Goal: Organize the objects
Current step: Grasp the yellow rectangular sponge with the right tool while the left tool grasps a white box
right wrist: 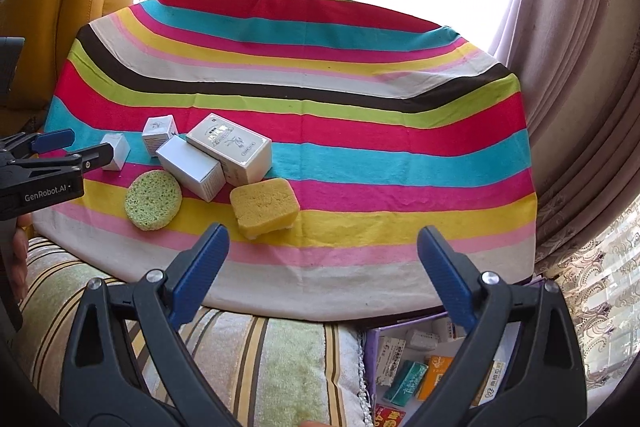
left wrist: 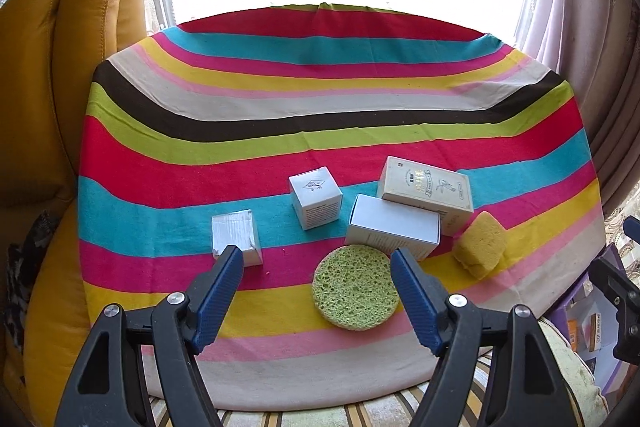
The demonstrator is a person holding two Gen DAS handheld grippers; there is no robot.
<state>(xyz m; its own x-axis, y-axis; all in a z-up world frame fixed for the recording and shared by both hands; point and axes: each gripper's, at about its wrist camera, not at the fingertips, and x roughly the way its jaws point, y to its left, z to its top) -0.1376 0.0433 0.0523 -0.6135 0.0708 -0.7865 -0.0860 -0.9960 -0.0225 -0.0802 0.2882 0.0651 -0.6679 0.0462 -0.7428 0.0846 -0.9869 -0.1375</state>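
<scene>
On a striped cloth [left wrist: 320,99] lie a round green sponge [left wrist: 354,291], a yellow sponge [left wrist: 480,245], a long white box [left wrist: 394,227], a cream printed box [left wrist: 426,193] leaning on it, a small white cube box [left wrist: 316,197] and a small silver box [left wrist: 236,237]. My left gripper [left wrist: 318,259] is open and empty, just short of the green sponge and the silver box. My right gripper [right wrist: 324,241] is open and empty over the cloth's near edge, right of the yellow sponge [right wrist: 264,207]. The green sponge [right wrist: 152,201] and the boxes [right wrist: 228,153] lie to its left.
A mustard sofa back [left wrist: 92,7] rises at the left. A striped towel [right wrist: 256,359] covers the seat below the cloth. A purple bin [right wrist: 416,367] of small cartons sits at the lower right. Curtains [right wrist: 568,67] hang at the right. The left gripper's body [right wrist: 44,171] shows at the left edge.
</scene>
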